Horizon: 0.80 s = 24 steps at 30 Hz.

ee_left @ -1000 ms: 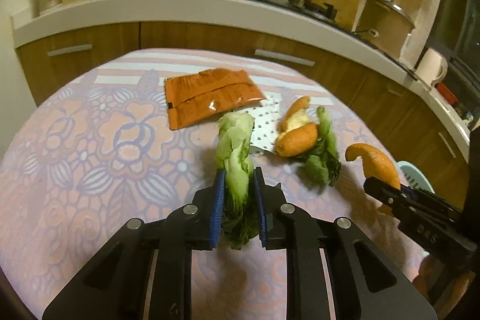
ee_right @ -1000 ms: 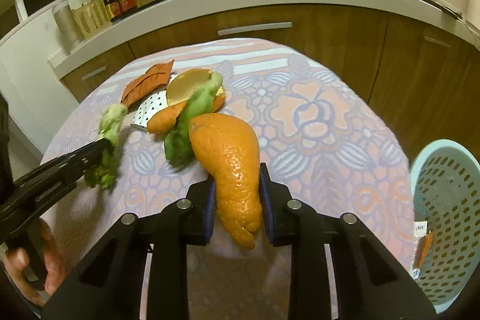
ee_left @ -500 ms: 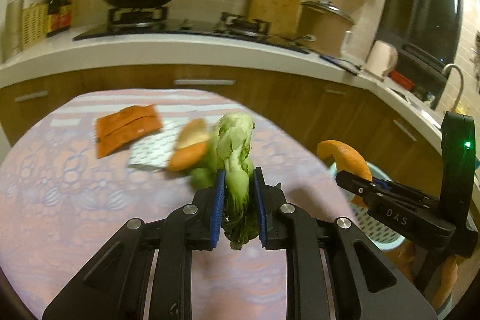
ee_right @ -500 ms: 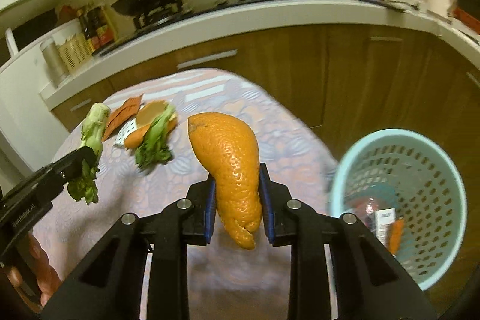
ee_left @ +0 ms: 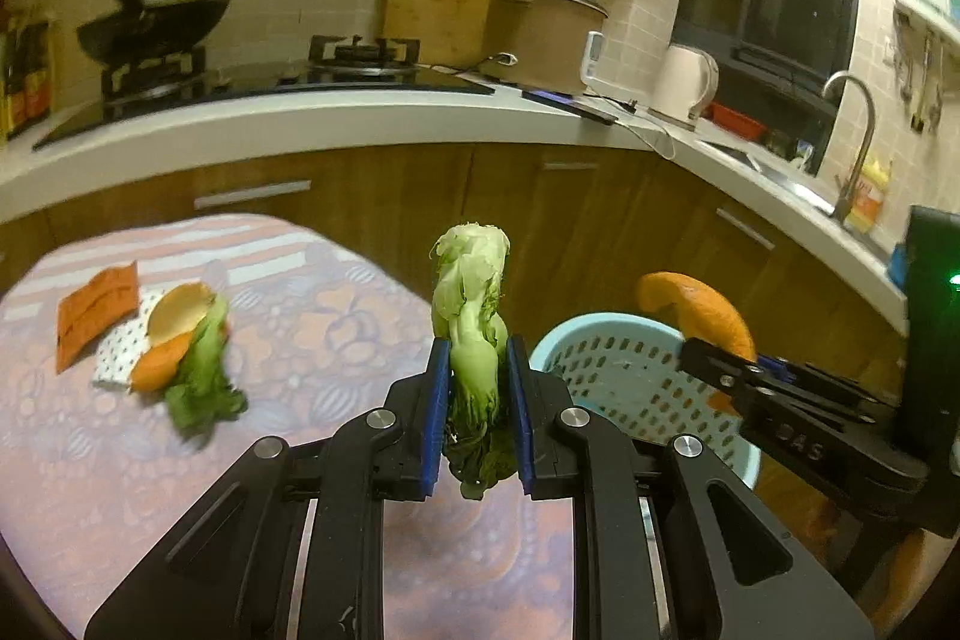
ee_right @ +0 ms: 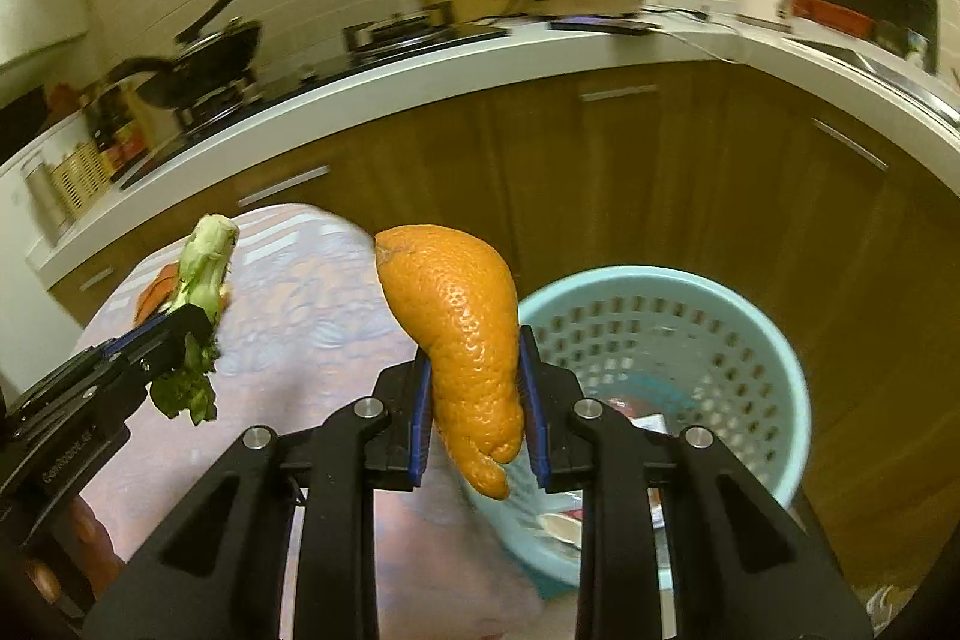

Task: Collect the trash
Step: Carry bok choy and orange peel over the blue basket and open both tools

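My left gripper (ee_left: pixel 477 400) is shut on a green bok choy stalk (ee_left: pixel 471 304) and holds it above the table's right edge, next to the light blue trash basket (ee_left: pixel 606 340). My right gripper (ee_right: pixel 477 400) is shut on an orange peel (ee_right: pixel 462 334) and holds it at the basket's (ee_right: pixel 774 340) left rim. Some trash lies in the basket. The left gripper with the stalk (ee_right: pixel 204 268) shows at the left of the right wrist view. The right gripper's peel (ee_left: pixel 696 310) shows over the basket in the left wrist view.
On the floral tablecloth (ee_left: pixel 336 328) lie an orange packet (ee_left: pixel 96 310), a white dotted sheet (ee_left: pixel 120 358), orange peels (ee_left: pixel 174 322) and a green leaf (ee_left: pixel 201 382). Wooden cabinets (ee_right: pixel 690 172) and a white counter stand behind.
Both grippers have swung right with their loads, from over the table toward the basket. The basket now looms closer in both views. The table trash has not moved.
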### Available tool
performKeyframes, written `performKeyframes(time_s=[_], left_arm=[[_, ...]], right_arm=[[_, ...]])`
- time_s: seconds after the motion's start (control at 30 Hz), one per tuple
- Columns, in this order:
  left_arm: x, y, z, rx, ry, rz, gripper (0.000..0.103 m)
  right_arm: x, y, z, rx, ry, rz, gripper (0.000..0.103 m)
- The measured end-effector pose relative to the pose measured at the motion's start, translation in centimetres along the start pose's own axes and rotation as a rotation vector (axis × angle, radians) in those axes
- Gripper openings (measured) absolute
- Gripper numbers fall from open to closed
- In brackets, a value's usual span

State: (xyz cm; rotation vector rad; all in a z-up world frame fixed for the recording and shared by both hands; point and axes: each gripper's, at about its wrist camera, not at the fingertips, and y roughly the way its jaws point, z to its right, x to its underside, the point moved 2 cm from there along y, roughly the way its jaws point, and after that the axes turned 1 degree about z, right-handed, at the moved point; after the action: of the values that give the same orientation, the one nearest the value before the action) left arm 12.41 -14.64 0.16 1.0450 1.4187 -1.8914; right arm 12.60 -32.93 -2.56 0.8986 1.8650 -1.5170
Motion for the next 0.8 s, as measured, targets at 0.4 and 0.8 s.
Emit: performKeyframes(time_s=[0.4,0.8], left_arm=[[0.4,6.1,6.2,0.128,0.061,-0.117,0.017],[3.1,11.6,8.0,0.192,0.095,-0.283,0.046]], right_arm=[[1.8,2.0,8.1,0.087,0.168,-0.074,0.023],[3.9,5.4,11.6,0.108,0.275,-0.189,0.047]])
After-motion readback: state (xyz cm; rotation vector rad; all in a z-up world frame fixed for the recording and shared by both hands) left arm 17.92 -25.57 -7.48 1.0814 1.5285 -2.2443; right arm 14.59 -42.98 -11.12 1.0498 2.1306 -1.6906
